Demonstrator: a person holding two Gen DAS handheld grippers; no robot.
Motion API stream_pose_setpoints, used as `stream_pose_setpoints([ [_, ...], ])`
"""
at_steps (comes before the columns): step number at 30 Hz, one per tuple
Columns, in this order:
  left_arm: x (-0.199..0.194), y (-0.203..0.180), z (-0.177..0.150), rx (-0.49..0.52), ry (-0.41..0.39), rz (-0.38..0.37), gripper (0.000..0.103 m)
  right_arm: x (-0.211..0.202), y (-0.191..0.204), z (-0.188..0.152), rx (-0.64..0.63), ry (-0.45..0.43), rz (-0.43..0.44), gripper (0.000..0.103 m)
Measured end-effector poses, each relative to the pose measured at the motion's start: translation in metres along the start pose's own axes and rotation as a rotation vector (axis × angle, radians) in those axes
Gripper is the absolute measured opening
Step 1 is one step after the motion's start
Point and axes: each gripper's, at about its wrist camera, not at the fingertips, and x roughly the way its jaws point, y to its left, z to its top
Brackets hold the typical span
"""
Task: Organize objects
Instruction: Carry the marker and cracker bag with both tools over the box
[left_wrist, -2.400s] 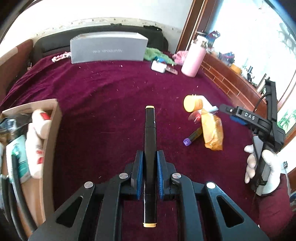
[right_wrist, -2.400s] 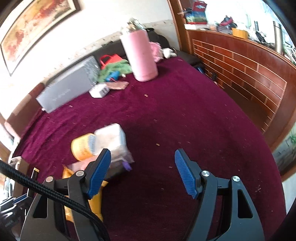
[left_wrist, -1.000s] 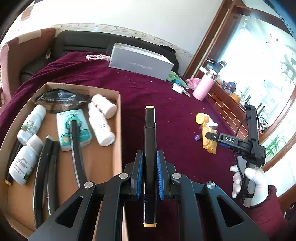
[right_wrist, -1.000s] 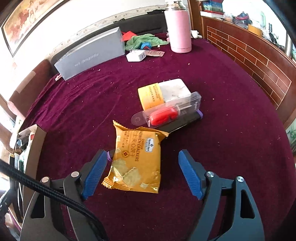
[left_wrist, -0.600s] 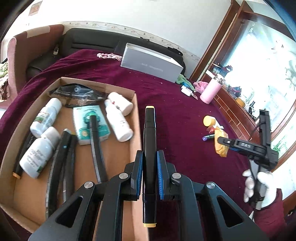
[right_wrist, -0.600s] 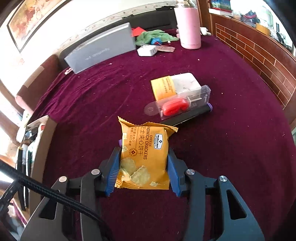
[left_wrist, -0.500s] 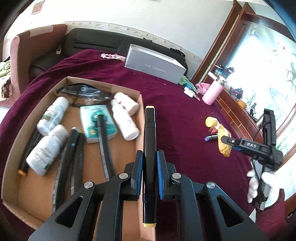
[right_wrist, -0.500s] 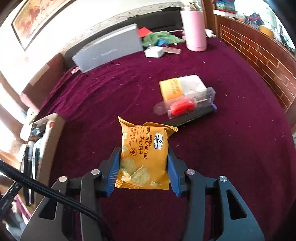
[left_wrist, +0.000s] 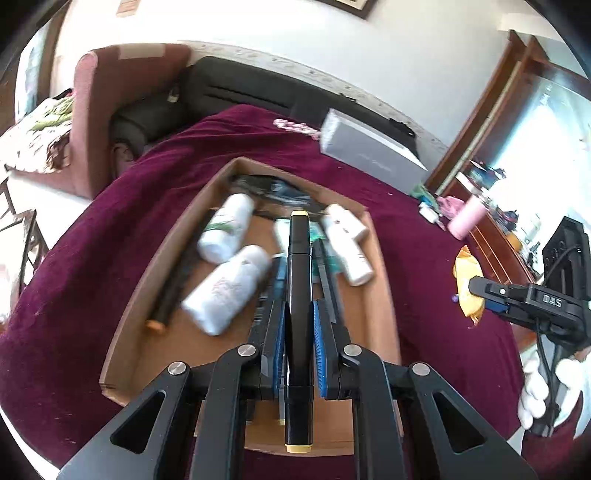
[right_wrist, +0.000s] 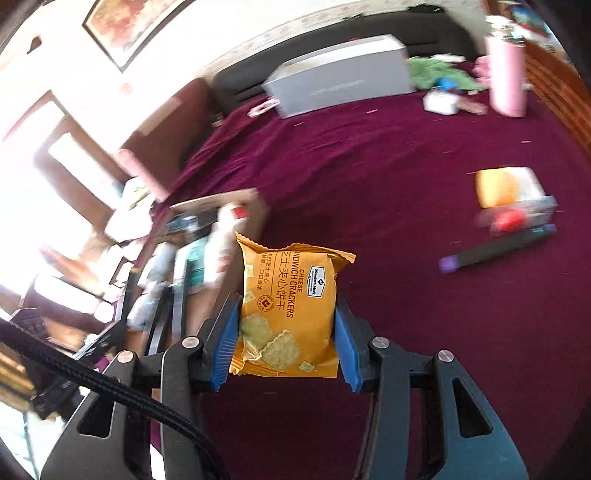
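My left gripper is shut on a black marker with yellow ends and holds it above the open cardboard box, which holds white bottles, a teal packet and several black markers. My right gripper is shut on a yellow cracker packet, lifted off the maroon cloth. In the left wrist view that packet hangs to the right of the box in the right gripper, held by a white-gloved hand. The box lies left of the packet in the right wrist view.
On the maroon cloth remain a purple-capped black marker, a clear pack with a red item and a yellow-and-white tub. Farther back stand a grey box, a pink bottle and green cloth. A wooden ledge runs along the right.
The right gripper closed on the cracker packet, lifted it and carried it left toward the box. The left gripper moved with the marker from beside the box to over it.
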Motion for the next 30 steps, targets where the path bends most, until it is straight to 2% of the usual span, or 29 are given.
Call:
stream_pose_setpoints([
  [6,0.01,0.015,-0.003,-0.018,0.027,0.021,0.012,0.033,0.045,-0.005,-0.047,0.085,0.089,0.047],
  [14,0.026,0.034,0.002,-0.022,0.066,0.036,0.012,0.07,0.096,-0.011,-0.135,0.152,0.083,0.047],
  [25,0.041,0.035,-0.001,-0.018,0.109,-0.007,0.012,0.116,0.116,-0.017,-0.207,0.203,-0.041,0.047],
  [30,0.047,0.033,-0.003,-0.003,0.121,-0.009,0.013,0.118,0.12,-0.016,-0.25,0.173,-0.13,0.047],
])
